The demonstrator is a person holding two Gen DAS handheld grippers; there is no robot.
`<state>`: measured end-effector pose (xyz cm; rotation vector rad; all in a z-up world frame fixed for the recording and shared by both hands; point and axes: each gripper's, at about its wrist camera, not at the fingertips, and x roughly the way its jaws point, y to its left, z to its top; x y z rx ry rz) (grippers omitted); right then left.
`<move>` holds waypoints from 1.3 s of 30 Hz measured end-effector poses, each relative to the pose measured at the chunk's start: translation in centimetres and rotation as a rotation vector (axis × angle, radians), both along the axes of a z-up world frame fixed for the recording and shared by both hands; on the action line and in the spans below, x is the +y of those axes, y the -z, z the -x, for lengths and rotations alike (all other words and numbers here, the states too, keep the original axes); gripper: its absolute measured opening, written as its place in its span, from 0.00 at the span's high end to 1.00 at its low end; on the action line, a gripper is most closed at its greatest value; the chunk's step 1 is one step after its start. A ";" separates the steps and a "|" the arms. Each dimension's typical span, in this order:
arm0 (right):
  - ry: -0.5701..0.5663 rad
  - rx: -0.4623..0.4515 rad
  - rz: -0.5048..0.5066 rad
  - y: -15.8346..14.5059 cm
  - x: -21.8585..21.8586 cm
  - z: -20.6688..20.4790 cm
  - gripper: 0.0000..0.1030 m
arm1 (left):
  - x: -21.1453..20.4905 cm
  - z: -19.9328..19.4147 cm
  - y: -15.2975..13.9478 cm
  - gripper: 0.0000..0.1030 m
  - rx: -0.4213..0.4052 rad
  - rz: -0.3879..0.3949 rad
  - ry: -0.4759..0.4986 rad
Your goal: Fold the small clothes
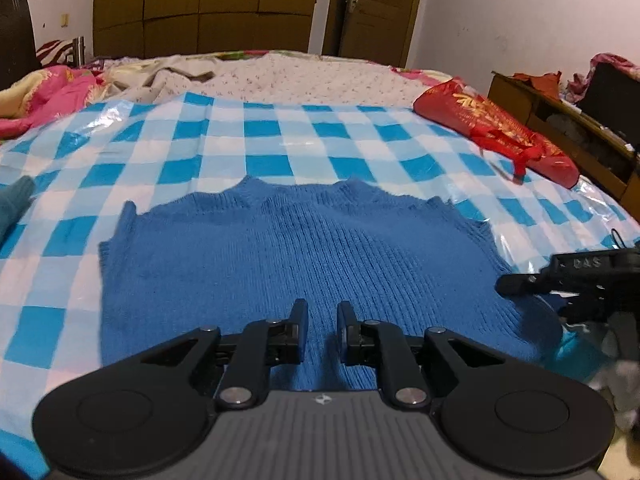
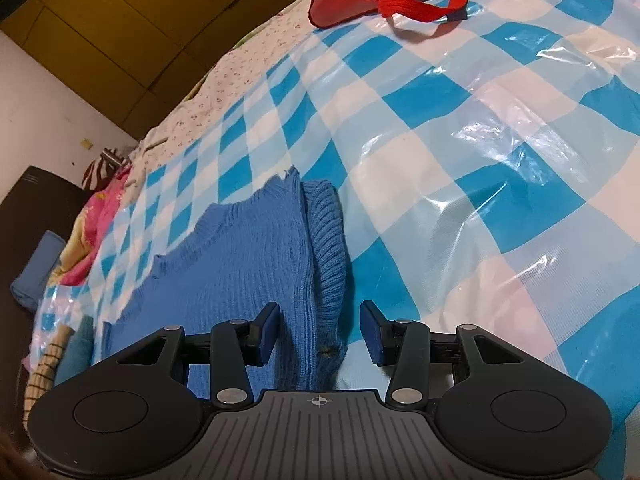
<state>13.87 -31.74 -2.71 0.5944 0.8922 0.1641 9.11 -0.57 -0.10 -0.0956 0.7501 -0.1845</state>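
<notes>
The blue ribbed knitted sweater (image 1: pixel 296 264) lies flat on the blue-and-white checked plastic sheet (image 1: pixel 260 136). The left gripper (image 1: pixel 322 308) hovers over its near hem, jaws nearly closed on nothing. At three o'clock, the right gripper (image 2: pixel 320 312) (jaws parted) straddles the sweater's edge without pressing. A red woven bag (image 1: pixel 496 128) sits at one o'clock.

Sweater (image 1: pixel 304 252) spread on sheet-covered bed (image 1: pixel 280 148), lower centre of the left wrist view.
A bag (image 1: pixel 496 132) lies upper right, bedding (image 1: pixel 48 96) is bunched upper left, and what may be another garment (image 1: pixel 14 204) sits at the left edge; wardrobe (image 1: pixel 200 4) stands behind.
</notes>
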 end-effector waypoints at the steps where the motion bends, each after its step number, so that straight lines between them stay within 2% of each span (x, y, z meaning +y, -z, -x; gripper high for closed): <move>1: -0.004 0.003 0.013 0.1 0.2 0.0 0.58 | -0.1 -0.3 0.5 0.75 0.010 -0.009 -0.004; 4: -0.019 0.002 0.047 -0.2 0.8 0.2 0.57 | -0.3 -0.5 2.3 0.71 0.064 -0.019 0.003; 8: -0.010 0.005 0.071 -1.3 1.0 0.9 0.56 | 0.6 1.0 1.8 0.71 0.064 0.038 -0.011; 10: -0.016 -0.016 0.107 -2.4 1.5 1.5 0.54 | 1.8 1.9 1.3 0.70 0.073 0.092 -0.036; 14: -0.079 -0.093 0.204 -5.1 4.3 1.9 0.54 | 3.3 3.3 1.6 0.68 0.094 0.079 -0.107; 16: -0.134 -0.115 0.224 -6.1 6.5 1.7 0.54 | 4.2 3.8 2.1 0.68 0.140 0.133 -0.128; 18: -0.211 -0.112 0.217 -6.7 9.1 1.0 0.54 | 4.9 4.5 2.0 0.68 0.151 0.176 -0.141; 23: -0.439 -0.084 0.214 -7.4 17.3 -1.2 0.51 | 6.4 6.6 1.9 0.67 0.148 0.208 -0.254; 26: -0.575 -0.084 0.275 -7.3 23.2 -2.1 0.50 | 7.1 7.2 2.2 0.67 0.159 0.242 -0.298; 29: -0.671 -0.074 0.338 -6.9 28.5 -2.9 0.50 | 7.3 7.4 2.5 0.66 0.163 0.243 -0.307; 35: -0.742 -0.010 0.439 -4.6 34.8 -4.4 0.48 | 8.1 7.0 3.2 0.63 0.179 0.291 -0.306; 39: -0.762 0.025 0.491 -3.2 36.7 -4.4 0.46 | 8.4 7.0 3.3 0.61 0.182 0.307 -0.299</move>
